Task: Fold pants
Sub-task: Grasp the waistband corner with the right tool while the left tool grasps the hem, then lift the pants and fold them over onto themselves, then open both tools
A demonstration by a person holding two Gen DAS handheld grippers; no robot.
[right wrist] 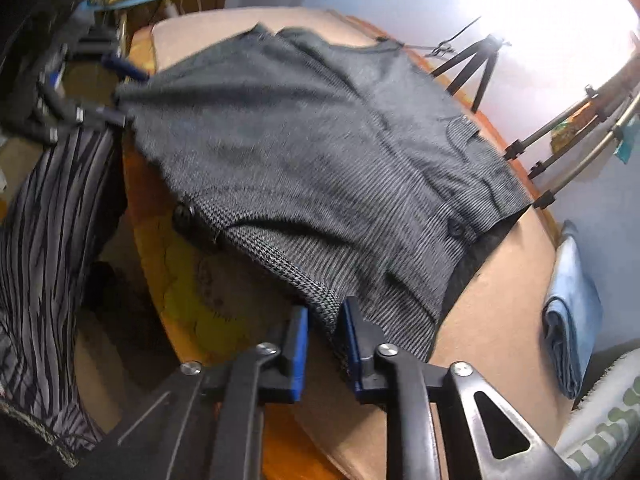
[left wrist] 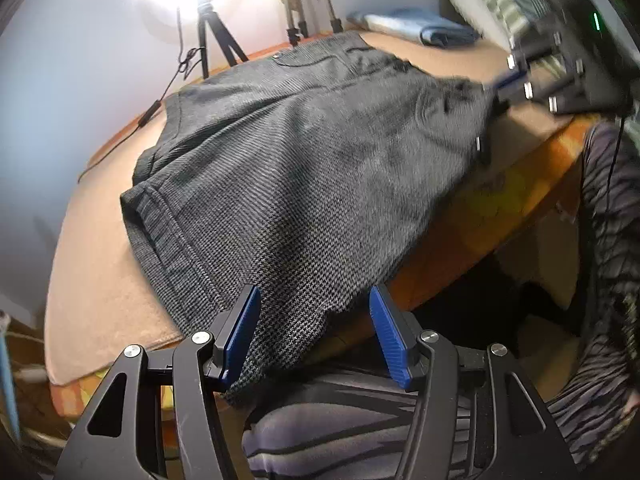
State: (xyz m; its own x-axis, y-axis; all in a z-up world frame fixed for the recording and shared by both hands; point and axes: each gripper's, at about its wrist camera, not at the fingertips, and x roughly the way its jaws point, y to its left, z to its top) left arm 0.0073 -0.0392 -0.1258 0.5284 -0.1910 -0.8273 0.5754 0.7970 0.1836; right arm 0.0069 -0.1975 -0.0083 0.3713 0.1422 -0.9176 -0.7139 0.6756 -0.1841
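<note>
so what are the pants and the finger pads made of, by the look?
Pants: woven fabric, probably a thick wool-like or cotton blend, matte; a fine grey-black check or ribbed weave shows, with stitched seams and a button.
Pads: blue, likely moulded or printed plastic, possibly rubbery; fine ridges run across the face, with a dull sheen. Cannot tell hardness.

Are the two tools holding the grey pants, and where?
The right tool pinches the grey pants at a near-edge corner. The left tool is open around the edge, not gripping.
</note>
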